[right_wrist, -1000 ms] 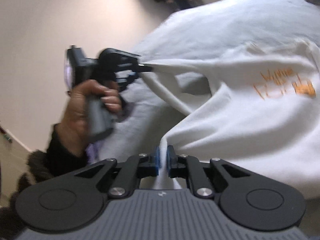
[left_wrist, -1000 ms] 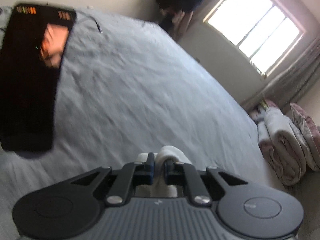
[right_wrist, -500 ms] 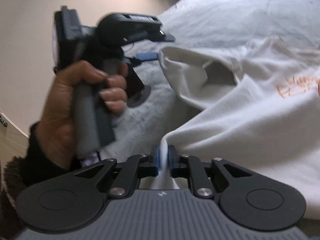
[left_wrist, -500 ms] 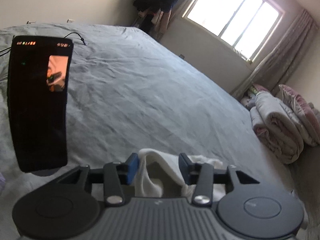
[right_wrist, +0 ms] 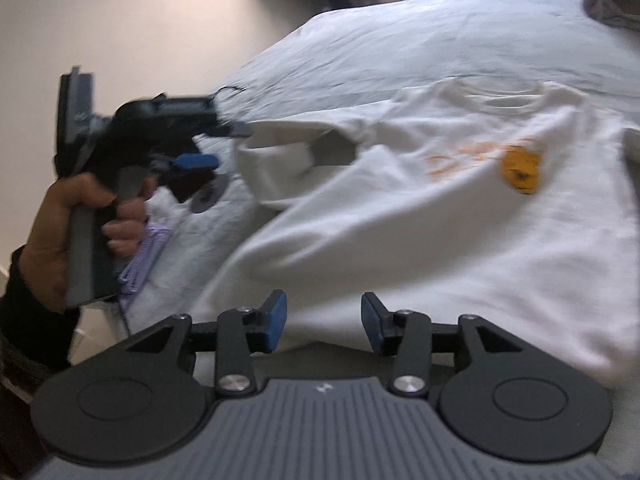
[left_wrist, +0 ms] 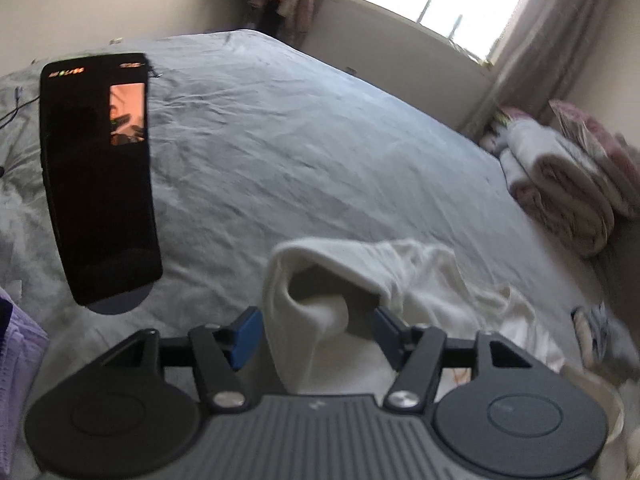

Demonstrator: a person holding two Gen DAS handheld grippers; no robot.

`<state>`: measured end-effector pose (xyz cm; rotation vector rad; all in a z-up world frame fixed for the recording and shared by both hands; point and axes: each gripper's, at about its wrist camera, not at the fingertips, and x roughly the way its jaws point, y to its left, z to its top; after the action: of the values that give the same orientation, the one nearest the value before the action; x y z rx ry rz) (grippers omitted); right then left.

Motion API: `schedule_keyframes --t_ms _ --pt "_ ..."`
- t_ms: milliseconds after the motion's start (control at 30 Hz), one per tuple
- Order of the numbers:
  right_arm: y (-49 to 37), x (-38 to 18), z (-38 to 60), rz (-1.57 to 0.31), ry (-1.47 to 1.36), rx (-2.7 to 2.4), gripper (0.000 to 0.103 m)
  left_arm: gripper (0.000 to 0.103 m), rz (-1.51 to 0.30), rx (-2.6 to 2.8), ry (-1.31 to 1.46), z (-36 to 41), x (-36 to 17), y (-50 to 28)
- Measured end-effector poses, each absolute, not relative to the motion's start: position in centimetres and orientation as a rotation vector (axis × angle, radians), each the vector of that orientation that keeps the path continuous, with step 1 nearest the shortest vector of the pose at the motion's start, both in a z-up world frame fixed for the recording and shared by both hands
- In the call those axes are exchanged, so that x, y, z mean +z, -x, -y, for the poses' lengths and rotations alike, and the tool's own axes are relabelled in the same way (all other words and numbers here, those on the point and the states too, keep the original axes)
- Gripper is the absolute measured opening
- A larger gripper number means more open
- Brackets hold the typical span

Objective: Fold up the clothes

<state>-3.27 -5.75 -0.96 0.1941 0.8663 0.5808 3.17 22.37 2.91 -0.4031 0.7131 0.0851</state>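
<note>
Releasing a white T-shirt (right_wrist: 420,216) laid out on a grey bed (left_wrist: 320,152), both claws letting go.

Left gripper (left_wrist: 316,330) with jaws opening, sleeve fabric standing loosely between the blue pads (left_wrist: 244,336), no longer pinched; right gripper (right_wrist: 323,322) likewise opening over the near hem, pads clear of the cloth. Shirt spread front-up with an orange print (right_wrist: 520,170) toward the far right, left sleeve (right_wrist: 280,168) bunched and hollow near the person's hand (right_wrist: 72,232). Best handled by lifting both claws straight off without dragging fabric, then flattening that sleeve before any fold. Dark phone (left_wrist: 100,176) propped at far left; folded blankets (left_wrist: 560,188) at far right; lilac cloth (right_wrist: 146,256) near left. No containers in view, so nothing held in any.
</note>
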Motion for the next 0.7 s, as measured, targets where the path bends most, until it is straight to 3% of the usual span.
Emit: schedule_keyframes --t_ms 233,433,500,700 --pt "5.5 -1.5 12.4 -0.817 -0.176 0.449 0.061 0.069 -0.825 -0.03 0.347 -19.2 2.5 -1.3" --pt "6.3 -2.2 16.4 -0.778 -0.069 0.352 0.062 0.07 -0.882 -0.115 0.222 -17.0 1.0 2.0" --pt "6.9 -2.3 17.0 -0.766 0.014 0.381 0.067 0.071 -0.888 -0.127 0.243 -17.6 0.3 2.7" --pt "8.2 -4.4 18.2 -0.772 0.165 0.436 0.067 0.07 -0.931 -0.208 0.316 -19.3 -1.7 4.3"
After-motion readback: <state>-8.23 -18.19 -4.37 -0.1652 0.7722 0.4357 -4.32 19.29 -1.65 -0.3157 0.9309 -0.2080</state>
